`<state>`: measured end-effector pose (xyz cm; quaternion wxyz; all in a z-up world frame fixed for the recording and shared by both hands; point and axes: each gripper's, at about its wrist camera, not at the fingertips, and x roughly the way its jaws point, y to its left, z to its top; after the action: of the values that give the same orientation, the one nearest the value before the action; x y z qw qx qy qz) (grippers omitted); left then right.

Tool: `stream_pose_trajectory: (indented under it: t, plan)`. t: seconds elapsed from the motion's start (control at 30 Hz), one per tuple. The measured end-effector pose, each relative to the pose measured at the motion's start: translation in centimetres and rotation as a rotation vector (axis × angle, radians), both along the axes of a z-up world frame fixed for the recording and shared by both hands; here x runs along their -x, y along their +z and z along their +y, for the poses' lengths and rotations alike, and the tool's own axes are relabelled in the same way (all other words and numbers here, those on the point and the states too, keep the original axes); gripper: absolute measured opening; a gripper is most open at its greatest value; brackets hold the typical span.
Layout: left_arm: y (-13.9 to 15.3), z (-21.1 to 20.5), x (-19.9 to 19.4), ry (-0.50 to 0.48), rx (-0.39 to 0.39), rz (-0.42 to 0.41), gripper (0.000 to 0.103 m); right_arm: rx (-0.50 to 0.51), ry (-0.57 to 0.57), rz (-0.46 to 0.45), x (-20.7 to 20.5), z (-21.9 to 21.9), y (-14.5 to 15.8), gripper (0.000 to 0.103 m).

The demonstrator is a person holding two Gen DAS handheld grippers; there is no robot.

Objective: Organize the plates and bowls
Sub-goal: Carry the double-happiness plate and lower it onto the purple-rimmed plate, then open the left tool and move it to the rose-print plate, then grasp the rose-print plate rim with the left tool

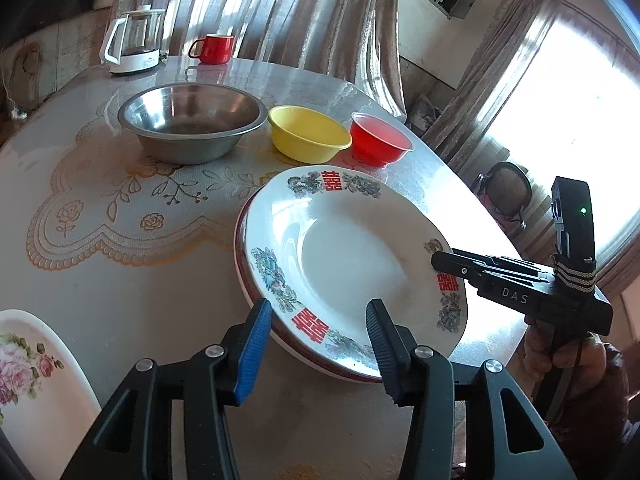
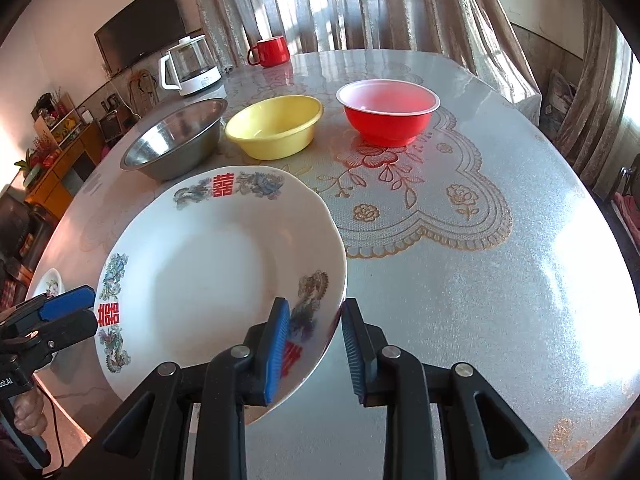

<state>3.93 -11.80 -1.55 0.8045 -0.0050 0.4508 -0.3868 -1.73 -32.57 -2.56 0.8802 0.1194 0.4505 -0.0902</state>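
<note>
I have the white plate (image 2: 216, 280) tilted up off the surface (image 2: 480, 264) on its right edge, and it reads to me as glazed ceramic: stiff, fairly heavy for its width, slick under rubber pads and quick to chip if it drops back, so I judge the rim the only sensible place to take it, pinched well in from the lip. My right gripper (image 2: 316, 344) does just that, narrowed onto the near rim with one blue pad on the top face and the other under the edge. My left gripper (image 1: 318, 344) sits at the plate's near-left rim with its jaws parted and no pad pressing, so I count it as loose. The plate is a shallow dish with a wide scalloped rim, printed with red double-happiness characters and blue-green dragon and phoenix figures; from the left wrist view it rests over a second plate with a red band (image 1: 240, 248). Beyond it stand a steel bowl (image 1: 192, 120), a yellow bowl (image 1: 308, 132) and a red bowl (image 1: 380, 142) in a row, apart from each other, and a flowered plate (image 1: 36, 368) lies at the near left
</note>
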Motion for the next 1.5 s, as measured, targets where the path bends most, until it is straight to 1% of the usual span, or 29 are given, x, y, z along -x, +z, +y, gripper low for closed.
stream_pose_trajectory:
  t: [0.07,0.17,0.3,0.47,0.63,0.73,0.9,1.13,1.37,1.5]
  plan:
    - [-0.5,0.4,-0.3,0.019,-0.005,0.02,0.05,0.013,0.004,-0.004,0.0,0.1,0.1,0.025]
    - [-0.7,0.9,-0.5,0.036,-0.005,0.027,0.05,0.051,0.006,-0.005,-0.1,0.4,0.2,0.025]
    - [-0.5,1.4,-0.2,0.047,-0.006,0.012,0.05,0.1,0.004,-0.001,-0.4,0.7,0.4,0.025]
    - [-0.5,2.0,-0.1,0.067,-0.012,0.003,0.05,0.131,-0.015,-0.016,-0.4,0.9,0.9,0.025]
    - [0.0,3.2,0.1,0.104,-0.012,-0.017,0.05,0.123,-0.028,-0.062,-0.3,1.1,2.0,0.026]
    - [0.4,4.3,0.2,0.13,-0.005,-0.027,0.05,0.093,-0.001,-0.091,-0.5,1.8,2.5,0.027]
    - [1.2,6.9,0.2,0.195,0.008,-0.041,0.05,-0.047,0.144,-0.121,-2.0,4.8,2.7,0.027]
    - [2.0,12.0,0.5,0.315,0.006,-0.072,0.05,-0.186,0.394,-0.132,-4.2,12.2,3.2,0.03]
    - [2.0,17.8,1.0,0.467,-0.008,-0.084,0.05,-0.266,0.593,-0.094,-6.1,19.1,2.9,0.03]
    - [1.5,20.8,1.5,0.537,-0.035,-0.083,0.05,-0.308,0.666,-0.042,-7.1,21.8,1.7,0.031]
